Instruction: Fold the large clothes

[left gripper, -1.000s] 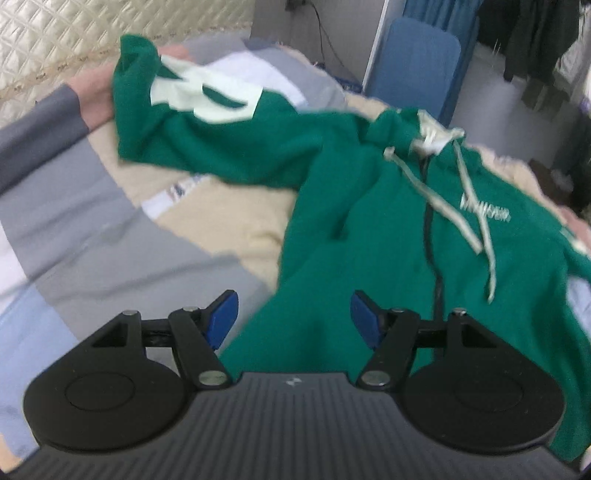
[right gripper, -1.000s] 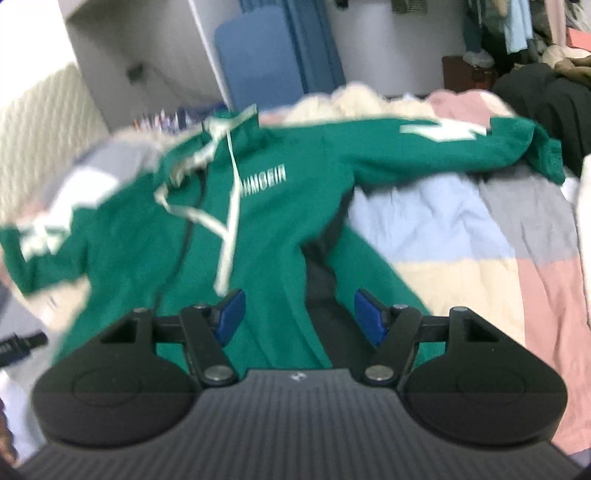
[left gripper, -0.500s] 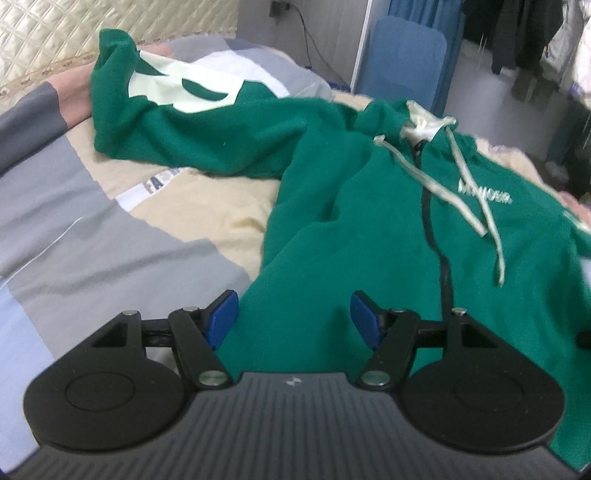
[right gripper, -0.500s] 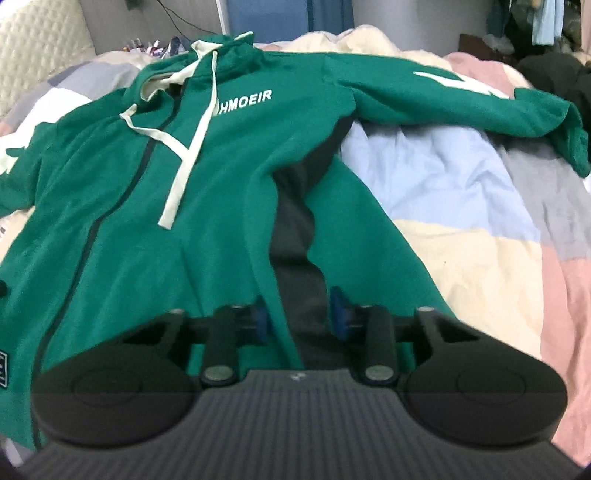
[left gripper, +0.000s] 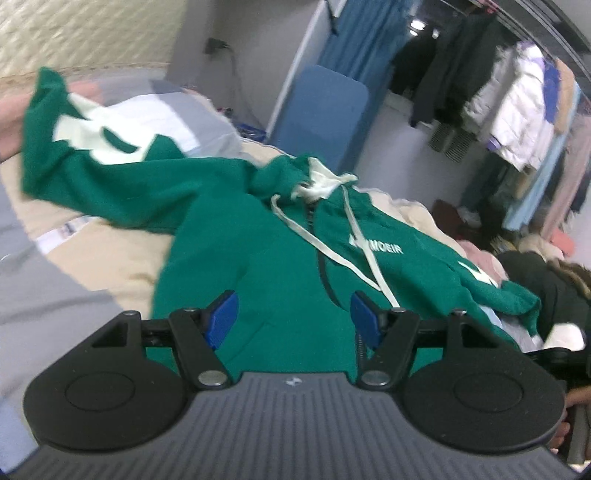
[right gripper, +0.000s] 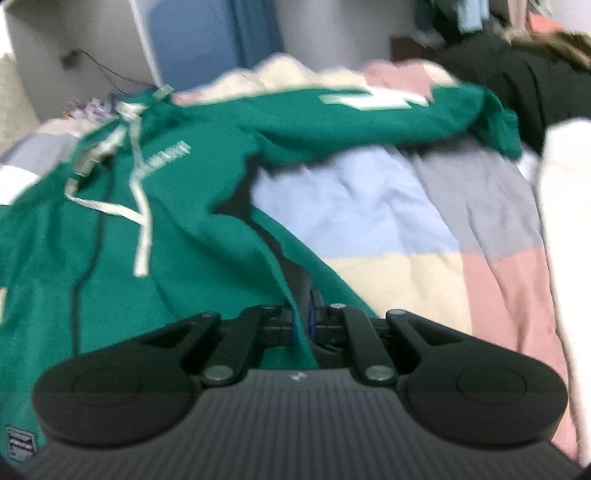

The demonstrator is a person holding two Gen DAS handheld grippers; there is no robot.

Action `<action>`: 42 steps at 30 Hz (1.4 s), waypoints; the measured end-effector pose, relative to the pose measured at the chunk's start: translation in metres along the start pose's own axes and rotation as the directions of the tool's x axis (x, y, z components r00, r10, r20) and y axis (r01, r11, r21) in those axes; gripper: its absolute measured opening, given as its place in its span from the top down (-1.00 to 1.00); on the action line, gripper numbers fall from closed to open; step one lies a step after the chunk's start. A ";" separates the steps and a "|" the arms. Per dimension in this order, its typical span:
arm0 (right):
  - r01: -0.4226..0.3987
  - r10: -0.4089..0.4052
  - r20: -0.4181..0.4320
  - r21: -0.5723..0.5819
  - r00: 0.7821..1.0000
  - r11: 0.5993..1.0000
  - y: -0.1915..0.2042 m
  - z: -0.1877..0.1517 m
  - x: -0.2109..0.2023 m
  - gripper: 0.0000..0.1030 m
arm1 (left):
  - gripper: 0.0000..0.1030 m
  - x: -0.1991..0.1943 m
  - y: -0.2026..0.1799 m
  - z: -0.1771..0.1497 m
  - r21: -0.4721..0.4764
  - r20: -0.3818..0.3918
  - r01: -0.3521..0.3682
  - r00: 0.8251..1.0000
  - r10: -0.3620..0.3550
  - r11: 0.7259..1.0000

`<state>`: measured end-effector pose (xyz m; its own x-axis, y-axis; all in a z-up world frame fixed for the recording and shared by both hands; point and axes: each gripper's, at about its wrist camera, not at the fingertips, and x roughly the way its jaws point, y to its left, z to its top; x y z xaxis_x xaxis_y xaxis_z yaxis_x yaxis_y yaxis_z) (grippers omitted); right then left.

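Observation:
A green zip hoodie (left gripper: 266,258) with cream drawstrings (left gripper: 332,251) lies face up on the patchwork quilt (right gripper: 406,266) of a bed. Its sleeves spread out: one toward the headboard (left gripper: 92,162), the other across the quilt (right gripper: 369,110). My left gripper (left gripper: 293,317) hovers open over the hoodie's lower body, with nothing pinched between its blue pads. My right gripper (right gripper: 304,325) is shut on the hoodie's (right gripper: 184,206) side edge, near the dark side panel, and green cloth rises in a ridge between the pads.
A blue upright panel (left gripper: 325,110) stands beyond the bed's far edge. Several garments hang on a rack (left gripper: 498,92) at the right. A dark coat (right gripper: 517,81) lies by the far sleeve's cuff. The quilted headboard (left gripper: 92,33) is at the left.
My right gripper's jaws went from wide apart to shut on the hoodie's side edge as it moved down and in. The left gripper tipped upward, bringing more of the room into view.

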<state>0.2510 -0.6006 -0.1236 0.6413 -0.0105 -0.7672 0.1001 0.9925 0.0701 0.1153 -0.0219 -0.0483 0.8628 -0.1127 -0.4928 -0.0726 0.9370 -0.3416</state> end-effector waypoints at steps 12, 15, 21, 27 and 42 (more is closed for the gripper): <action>-0.032 0.037 -0.045 0.105 0.998 0.994 -0.007 0.001 0.007 0.66 | -0.40 0.088 0.013 -0.055 0.128 -0.243 -0.085 0.963 0.114 0.988; -0.068 0.068 0.005 0.185 0.998 0.980 -0.016 0.008 -0.001 0.34 | -0.40 0.090 0.007 -0.056 0.164 -0.232 -0.094 0.964 0.131 0.982; -0.172 0.150 0.117 0.200 0.982 0.965 -0.030 0.028 -0.002 -0.56 | -0.40 0.087 0.010 -0.055 0.141 -0.216 -0.090 0.969 0.119 0.986; -0.207 0.173 0.140 0.284 0.975 0.936 -0.067 0.056 0.045 -0.66 | -0.40 0.081 0.011 -0.051 0.116 -0.180 -0.092 0.977 0.112 0.989; -0.328 0.179 0.313 0.533 0.933 0.780 -0.132 0.143 0.173 -0.70 | -0.41 0.102 0.009 -0.050 0.099 -0.127 -0.120 0.983 0.132 0.988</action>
<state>0.4573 -0.7507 -0.1744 0.8542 0.1296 -0.5036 0.2729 0.7125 0.6464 0.1772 -0.0415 -0.1416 0.7750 -0.0292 -0.6312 -0.1254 0.9720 -0.1988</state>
